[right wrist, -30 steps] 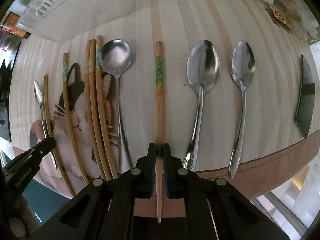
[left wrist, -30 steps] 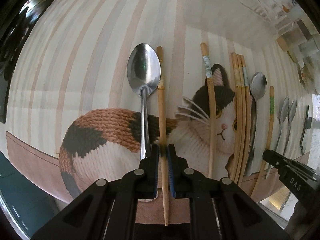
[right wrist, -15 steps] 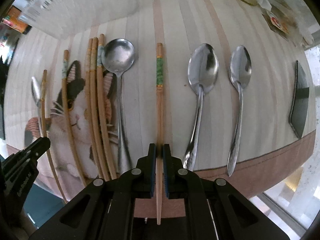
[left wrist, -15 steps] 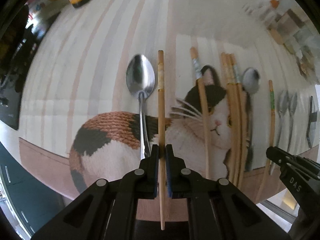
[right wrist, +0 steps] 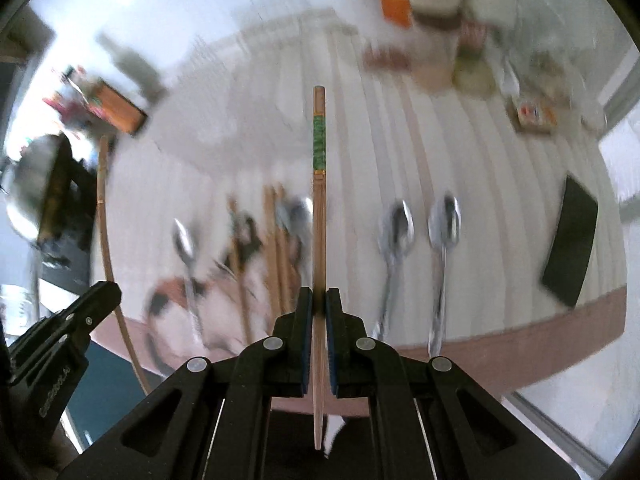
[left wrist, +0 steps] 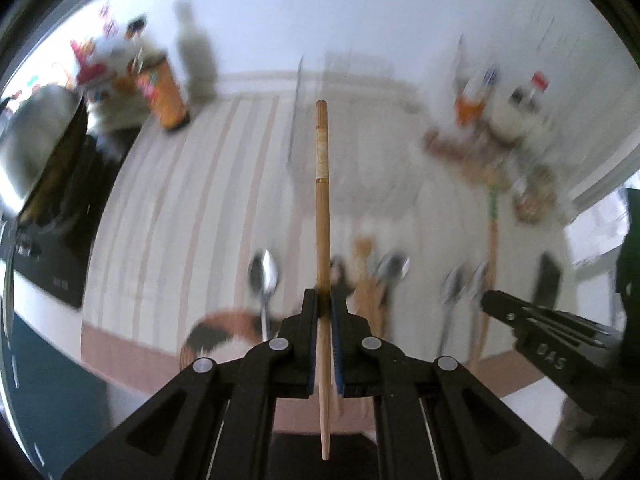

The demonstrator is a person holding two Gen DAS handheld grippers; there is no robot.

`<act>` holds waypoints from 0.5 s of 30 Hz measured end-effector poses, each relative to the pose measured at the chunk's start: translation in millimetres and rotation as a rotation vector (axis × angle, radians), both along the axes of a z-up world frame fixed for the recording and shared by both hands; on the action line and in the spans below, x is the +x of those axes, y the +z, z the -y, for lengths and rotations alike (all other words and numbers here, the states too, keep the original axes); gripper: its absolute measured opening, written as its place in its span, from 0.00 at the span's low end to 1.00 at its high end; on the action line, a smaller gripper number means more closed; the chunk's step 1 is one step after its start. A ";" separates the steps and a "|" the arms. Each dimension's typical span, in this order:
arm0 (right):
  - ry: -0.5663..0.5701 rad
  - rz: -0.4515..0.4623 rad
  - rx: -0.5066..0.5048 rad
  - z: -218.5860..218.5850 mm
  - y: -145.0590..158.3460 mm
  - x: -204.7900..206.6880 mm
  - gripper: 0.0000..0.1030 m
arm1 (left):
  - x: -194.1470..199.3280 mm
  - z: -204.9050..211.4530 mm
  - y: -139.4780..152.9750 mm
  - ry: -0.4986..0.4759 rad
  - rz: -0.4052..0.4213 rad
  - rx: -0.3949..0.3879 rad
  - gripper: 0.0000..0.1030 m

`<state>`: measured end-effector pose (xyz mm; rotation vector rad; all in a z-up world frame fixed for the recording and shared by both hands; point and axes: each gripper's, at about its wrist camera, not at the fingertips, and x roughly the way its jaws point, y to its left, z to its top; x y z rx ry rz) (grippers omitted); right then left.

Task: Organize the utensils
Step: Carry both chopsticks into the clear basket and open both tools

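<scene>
My left gripper (left wrist: 325, 300) is shut on a plain wooden chopstick (left wrist: 322, 184) with a pale band, held well above the striped cat-print mat (left wrist: 192, 208). My right gripper (right wrist: 319, 300) is shut on a green-banded chopstick (right wrist: 319, 184), also lifted off the mat. Below, blurred, lie a spoon (left wrist: 264, 280) on the left, several chopsticks (right wrist: 276, 240) over the cat picture, and two spoons (right wrist: 400, 236) to the right. Each gripper shows at the edge of the other's view, the right one (left wrist: 532, 328) and the left one (right wrist: 64, 320).
A black flat object (right wrist: 572, 240) lies at the mat's right edge. Bottles and jars (left wrist: 160, 88) stand at the far left, packets and containers (right wrist: 440, 8) at the far right. A dark appliance (left wrist: 44, 200) sits left of the mat. Both views are motion-blurred.
Both grippers have risen and tilted up, lifting their chopsticks off the mat. The mat and remaining utensils now look smaller and lower in both views.
</scene>
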<state>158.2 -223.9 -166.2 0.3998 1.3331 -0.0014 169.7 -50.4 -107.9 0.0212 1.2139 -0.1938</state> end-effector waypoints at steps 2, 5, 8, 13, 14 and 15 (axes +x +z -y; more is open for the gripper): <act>-0.001 0.034 0.024 5.5 13.2 25.0 0.06 | 29.3 4.9 16.1 -0.010 0.014 -0.034 0.04; -0.006 0.077 0.032 12.0 30.2 71.8 0.06 | 78.7 9.9 30.2 -0.021 0.022 -0.064 0.04; -0.018 0.076 0.032 14.2 31.5 125.7 0.06 | 129.0 11.3 27.1 -0.027 -0.008 -0.079 0.04; -0.013 0.036 0.018 7.8 7.3 203.8 0.06 | 204.4 16.1 -10.9 -0.031 -0.114 -0.100 0.04; -0.010 0.023 0.019 6.0 0.9 216.5 0.06 | 214.7 16.8 -19.2 -0.034 -0.132 -0.099 0.04; -0.004 0.007 0.017 4.1 -8.5 231.7 0.06 | 226.7 16.0 -30.2 -0.029 -0.157 -0.103 0.04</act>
